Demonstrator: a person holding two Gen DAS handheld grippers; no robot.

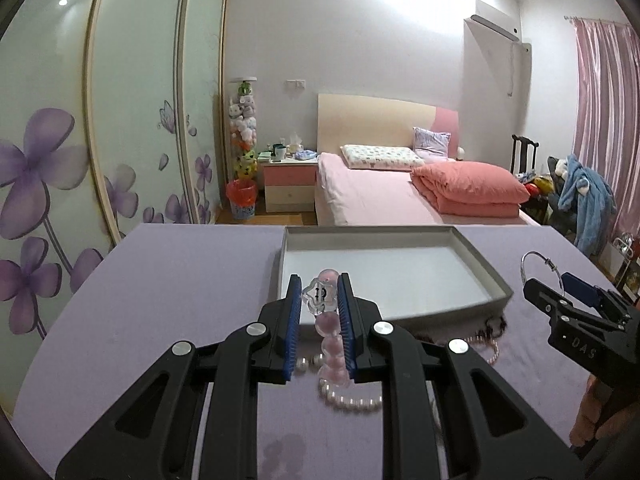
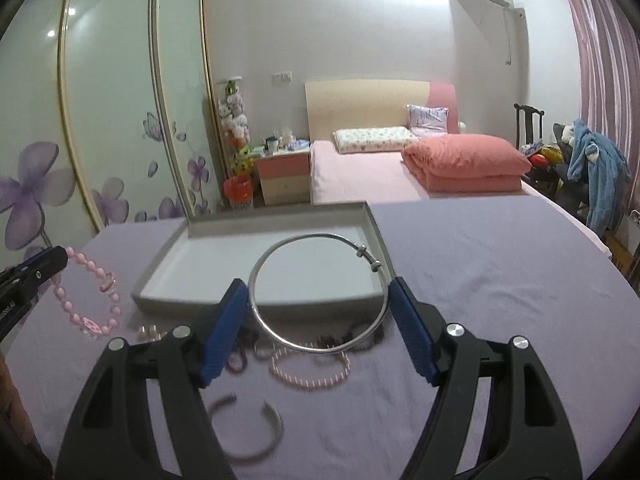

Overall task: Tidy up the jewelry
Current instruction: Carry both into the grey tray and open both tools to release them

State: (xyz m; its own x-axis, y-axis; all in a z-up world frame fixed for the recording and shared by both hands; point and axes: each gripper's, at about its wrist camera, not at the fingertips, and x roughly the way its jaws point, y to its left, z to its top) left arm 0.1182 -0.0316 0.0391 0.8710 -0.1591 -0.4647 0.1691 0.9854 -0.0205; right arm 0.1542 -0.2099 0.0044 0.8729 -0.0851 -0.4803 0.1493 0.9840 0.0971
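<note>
Your left gripper [image 1: 320,308] stands nearly closed, its blue pads clamped on a pink bead bracelet [image 1: 328,344]. A clear flower-shaped charm sits between the pad tips, and the round pink beads trail down between the jaws. In the right wrist view the same bracelet [image 2: 90,300] hangs as an open loop from the left gripper's tip at the far left edge, above the purple cloth [image 2: 500,280].

Your right gripper [image 2: 318,300] stands wide, and a silver bangle [image 2: 320,292] spans the gap: each blue pad presses against the outer rim on its side, so the ring is held across its width. Two small beads or sliders sit on the bangle's upper right arc. In the left wrist view the bangle [image 1: 538,266] shows as a thin arc above the right gripper's tip.

The tray [image 1: 400,234], grey-walled with a white floor, lies on the cloth ahead of both grippers, and nothing rests inside it. Both held pieces are in front of its near wall; whether either has crossed the rim you cannot tell.

Loose pieces lie on the cloth near the tray's front wall:
- a white pearl strand [image 1: 352,402] below your left gripper
- a pale pink bracelet [image 2: 310,372] below the bangle
- a dark beaded string [image 2: 360,336], partly hidden behind the bangle
- an open grey cuff [image 2: 248,428], blurred, nearest the right wrist camera
</note>
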